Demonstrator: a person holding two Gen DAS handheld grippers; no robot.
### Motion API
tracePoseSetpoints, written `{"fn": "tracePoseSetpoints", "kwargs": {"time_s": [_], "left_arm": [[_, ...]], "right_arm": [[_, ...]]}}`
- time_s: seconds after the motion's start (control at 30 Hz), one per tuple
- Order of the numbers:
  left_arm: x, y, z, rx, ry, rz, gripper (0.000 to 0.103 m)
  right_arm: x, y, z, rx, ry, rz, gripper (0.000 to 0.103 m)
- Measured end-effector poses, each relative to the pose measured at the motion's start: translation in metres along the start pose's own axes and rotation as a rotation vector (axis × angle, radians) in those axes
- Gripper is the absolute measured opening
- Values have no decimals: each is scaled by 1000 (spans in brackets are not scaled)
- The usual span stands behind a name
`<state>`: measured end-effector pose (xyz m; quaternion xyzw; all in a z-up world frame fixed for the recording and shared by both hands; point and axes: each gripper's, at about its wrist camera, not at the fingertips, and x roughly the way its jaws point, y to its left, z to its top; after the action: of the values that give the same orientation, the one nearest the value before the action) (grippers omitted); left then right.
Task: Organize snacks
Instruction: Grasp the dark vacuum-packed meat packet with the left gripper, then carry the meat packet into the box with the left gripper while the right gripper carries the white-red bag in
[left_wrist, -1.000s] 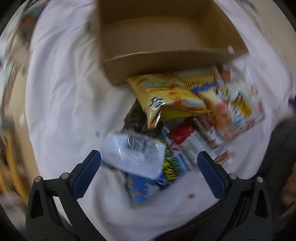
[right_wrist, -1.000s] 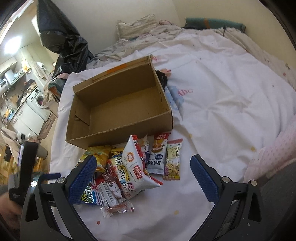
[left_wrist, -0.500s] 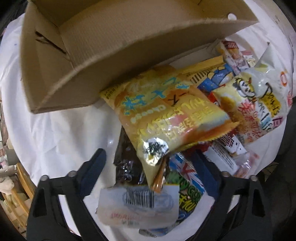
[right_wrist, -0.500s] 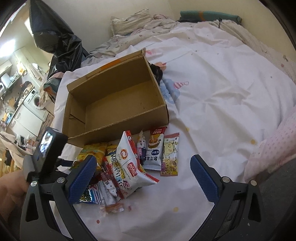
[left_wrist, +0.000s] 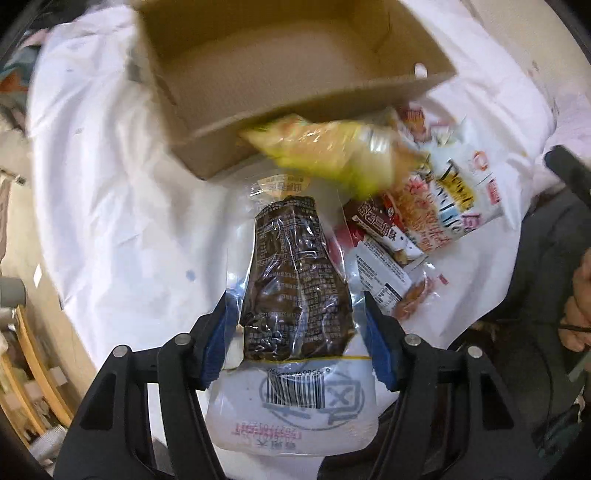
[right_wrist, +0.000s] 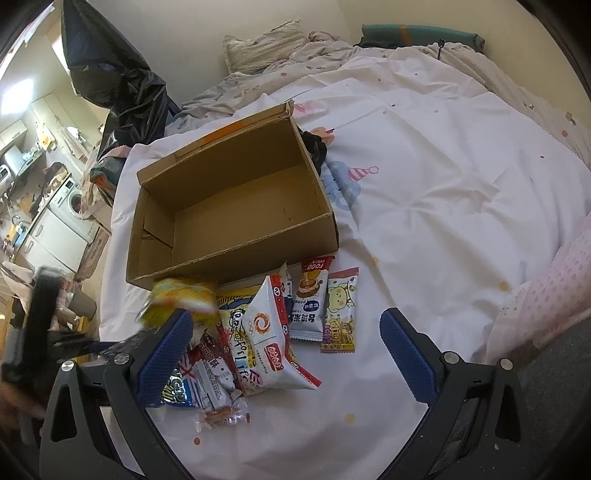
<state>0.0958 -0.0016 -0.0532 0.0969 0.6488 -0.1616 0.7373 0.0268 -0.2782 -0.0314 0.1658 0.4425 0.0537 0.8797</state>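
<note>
The left gripper points down over the bed, its jaws closing on a clear packet of dark snack that sits between the blue pads. Beyond the jaws lie the snack pile and an open cardboard box. The right gripper hangs with jaws released wide, nothing between them.

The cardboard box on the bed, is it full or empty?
Empty: the cardboard box shows only its bare brown floor, and the snack packets lie on the white sheet outside it.

Bed: cardboard box, snack packets.
</note>
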Motion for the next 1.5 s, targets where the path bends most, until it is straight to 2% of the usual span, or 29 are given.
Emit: {"fn": "tracePoseSetpoints", "kwargs": {"time_s": [0.13,0.2,0.27,0.3,0.4,0.47,0.63,0.7,0.87,1.03,1.17,1.33,1.5], "left_arm": [[-34,19,-35,-146,-133,-35,61],[-37,27,-47,-191,-194,-29,61],[-51,33,-62,-239,-271,4,61],[-41,25,-59,-269,-300,0,61],[-40,34,-66,-350,-346,-24,61],[-28,22,-60,-374,-359,-29,61],[-26,9,-61,-374,-360,-33,61],[-28,5,-63,-375,-364,-34,61],[-30,3,-67,-375,-387,-21,61],[-36,6,-67,-395,-420,-8,61],[-43,8,-67,-410,-456,25,61],[-61,9,-46,-387,-509,36,61],[-78,15,-14,-384,-546,71,61]], "right_arm": [[3,-14,4,74,17,22,103],[7,-24,6,113,40,28,103],[18,-30,7,145,97,46,102],[24,-31,7,153,129,59,98],[52,-22,2,134,275,118,89],[62,-14,-4,99,320,121,85],[84,12,-9,-3,357,95,63],[89,17,-9,-18,370,95,37],[78,28,-8,-85,338,122,25],[47,18,-4,-30,311,185,24],[9,3,13,13,229,254,24],[-13,0,47,41,129,313,24],[-2,3,79,47,89,330,24]]}}
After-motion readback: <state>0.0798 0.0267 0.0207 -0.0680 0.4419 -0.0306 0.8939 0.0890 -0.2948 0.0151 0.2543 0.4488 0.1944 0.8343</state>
